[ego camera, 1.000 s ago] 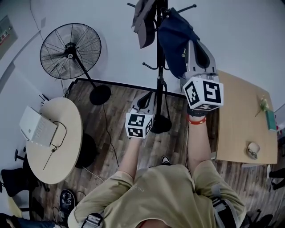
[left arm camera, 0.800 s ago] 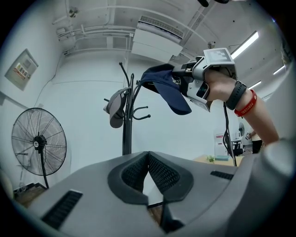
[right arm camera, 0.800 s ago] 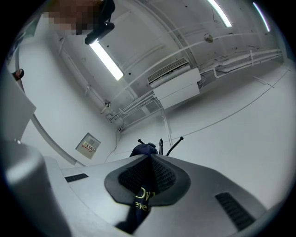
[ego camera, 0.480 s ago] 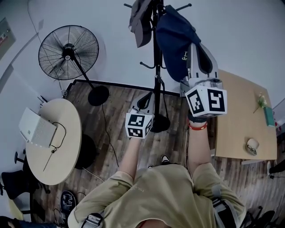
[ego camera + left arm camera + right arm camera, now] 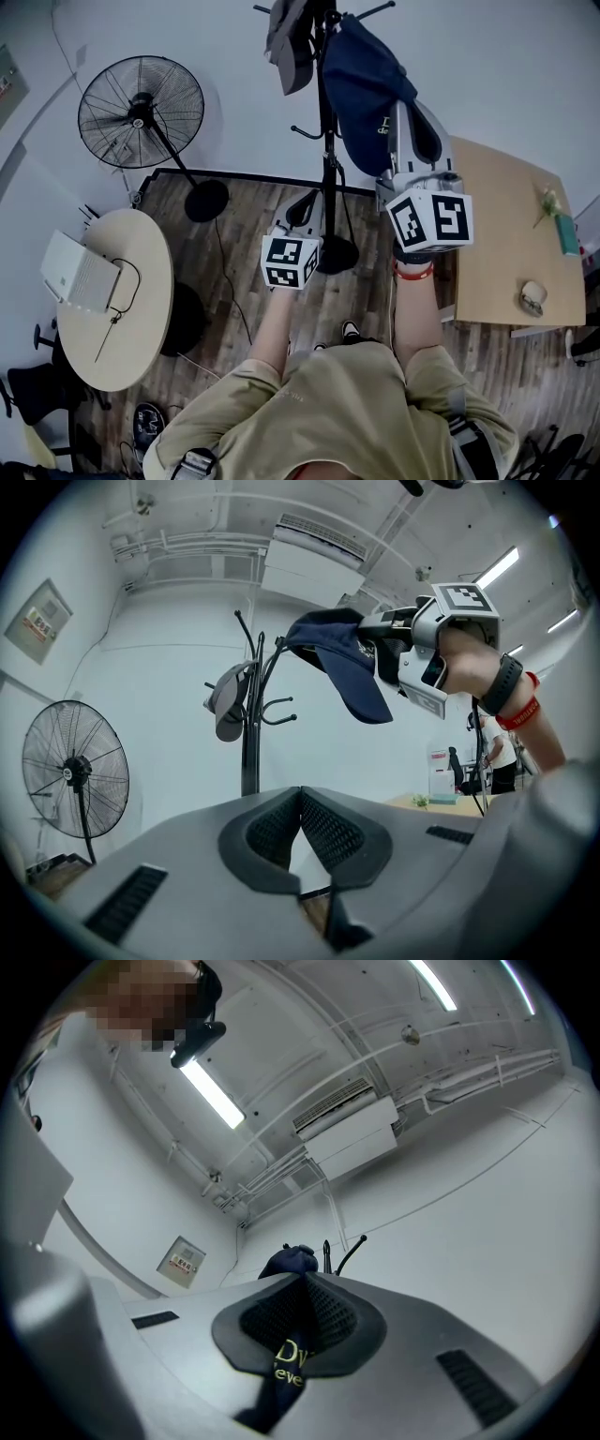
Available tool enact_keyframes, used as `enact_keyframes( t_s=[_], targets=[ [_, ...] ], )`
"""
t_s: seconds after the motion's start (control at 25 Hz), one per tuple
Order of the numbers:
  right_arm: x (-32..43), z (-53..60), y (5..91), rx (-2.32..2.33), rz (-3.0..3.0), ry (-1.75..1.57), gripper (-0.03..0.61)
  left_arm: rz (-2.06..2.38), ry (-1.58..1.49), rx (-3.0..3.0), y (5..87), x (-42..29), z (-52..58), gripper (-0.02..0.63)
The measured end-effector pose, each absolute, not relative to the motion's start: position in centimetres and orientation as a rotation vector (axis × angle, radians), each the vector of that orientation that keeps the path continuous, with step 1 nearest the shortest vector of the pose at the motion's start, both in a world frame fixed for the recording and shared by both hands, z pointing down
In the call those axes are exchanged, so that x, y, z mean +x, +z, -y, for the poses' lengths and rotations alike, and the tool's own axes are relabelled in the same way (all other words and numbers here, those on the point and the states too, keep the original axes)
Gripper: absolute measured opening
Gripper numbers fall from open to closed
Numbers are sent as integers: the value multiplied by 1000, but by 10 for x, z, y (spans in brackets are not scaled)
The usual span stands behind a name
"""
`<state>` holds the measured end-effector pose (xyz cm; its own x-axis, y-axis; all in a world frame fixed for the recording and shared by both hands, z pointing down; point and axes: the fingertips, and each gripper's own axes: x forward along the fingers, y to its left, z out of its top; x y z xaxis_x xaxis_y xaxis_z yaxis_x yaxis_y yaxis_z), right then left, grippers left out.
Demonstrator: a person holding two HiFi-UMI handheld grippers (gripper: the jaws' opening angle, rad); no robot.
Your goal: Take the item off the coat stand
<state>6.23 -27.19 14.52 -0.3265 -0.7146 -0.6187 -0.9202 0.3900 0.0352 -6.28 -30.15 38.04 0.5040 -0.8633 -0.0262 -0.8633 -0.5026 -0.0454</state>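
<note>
A black coat stand (image 5: 324, 141) rises against the white wall, with a grey cap (image 5: 286, 37) hanging on its left side. My right gripper (image 5: 401, 105) is shut on a navy cap (image 5: 361, 80) with yellow lettering, held high just right of the stand's top. In the right gripper view the navy cap's (image 5: 286, 1372) cloth is pinched between the pads (image 5: 328, 1321). The left gripper view shows the navy cap (image 5: 342, 663) beside the stand's hooks (image 5: 272, 710); whether it touches one I cannot tell. My left gripper (image 5: 305, 202) is low near the pole, level, shut on nothing.
A pedestal fan (image 5: 141, 108) stands left of the stand. A round table (image 5: 141, 309) with a white notebook (image 5: 80, 272) is at the lower left. A wooden table (image 5: 502, 234) with small items is on the right. The stand's base (image 5: 336, 255) sits on wood flooring.
My right gripper has drawn back toward me and slightly down with the navy cap in it. The left gripper has kept still.
</note>
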Motion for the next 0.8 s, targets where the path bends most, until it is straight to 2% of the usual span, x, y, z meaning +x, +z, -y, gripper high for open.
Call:
enact_keyframes(
  t_s=[0.36,0.8],
  targets=[
    [60,260,154,-1387,-2127,515,21,-1521,6,-2685,381,-63,299,23],
    [97,247,166,-1477,-2085,506,23,-1447,23,-2719,377,-44,300,23]
  ],
)
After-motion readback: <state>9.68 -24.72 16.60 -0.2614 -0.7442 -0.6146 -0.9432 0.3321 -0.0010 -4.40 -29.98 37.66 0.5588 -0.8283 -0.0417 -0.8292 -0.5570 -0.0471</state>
